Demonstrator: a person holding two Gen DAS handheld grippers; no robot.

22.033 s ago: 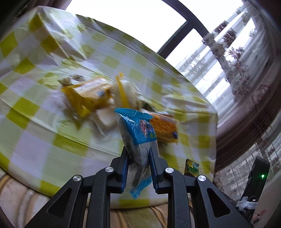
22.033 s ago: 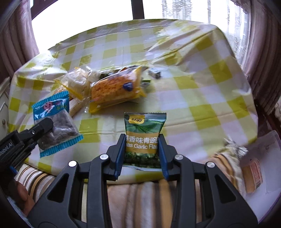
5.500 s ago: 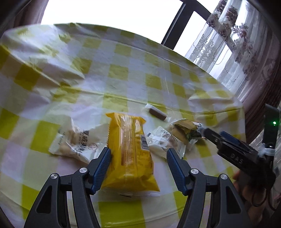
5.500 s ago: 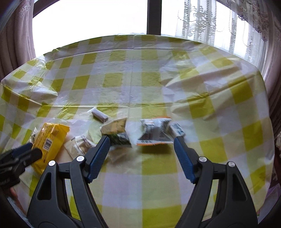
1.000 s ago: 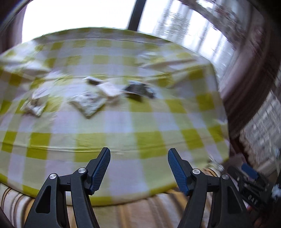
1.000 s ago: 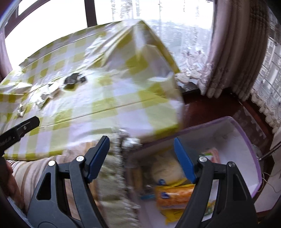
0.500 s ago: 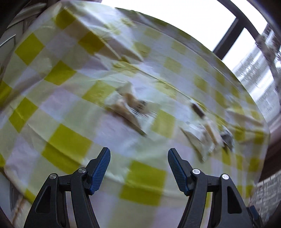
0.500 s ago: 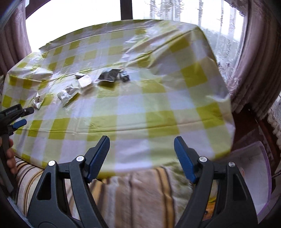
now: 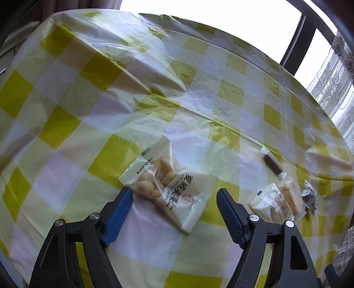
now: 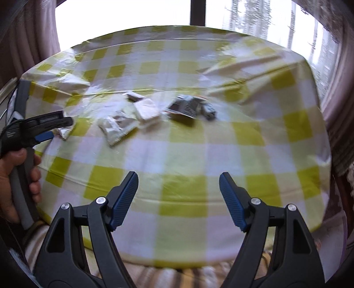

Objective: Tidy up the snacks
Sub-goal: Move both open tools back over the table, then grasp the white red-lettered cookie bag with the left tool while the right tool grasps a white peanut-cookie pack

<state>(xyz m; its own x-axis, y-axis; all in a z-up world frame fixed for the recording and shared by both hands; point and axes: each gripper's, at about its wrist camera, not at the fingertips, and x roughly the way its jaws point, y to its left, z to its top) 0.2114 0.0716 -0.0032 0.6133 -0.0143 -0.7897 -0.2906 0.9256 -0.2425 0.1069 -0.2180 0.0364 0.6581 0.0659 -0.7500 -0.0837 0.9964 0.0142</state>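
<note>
My left gripper (image 9: 174,199) is open over a clear and white packet of small round biscuits (image 9: 168,188) lying between its jaws on the yellow checked tablecloth (image 9: 110,88). Right of it lie a second clear packet (image 9: 268,205), a pale wafer packet (image 9: 292,197), a small brown bar (image 9: 271,162) and a silver wrapper (image 9: 309,197). My right gripper (image 10: 178,188) is open and empty above the table's near edge. In the right wrist view the left gripper (image 10: 42,126) shows at the left, with the clear packet (image 10: 115,127), the pale packet (image 10: 147,109) and a silver dark-printed packet (image 10: 185,106).
The round table (image 10: 199,155) drops off at its near and right edges. A window (image 10: 132,17) and curtains (image 10: 336,88) stand behind it. A striped cloth (image 10: 177,274) lies below the near edge.
My left gripper has closed in on the biscuit packet, which now lies between its jaws. My right gripper has swung from the box on the floor back over the table.
</note>
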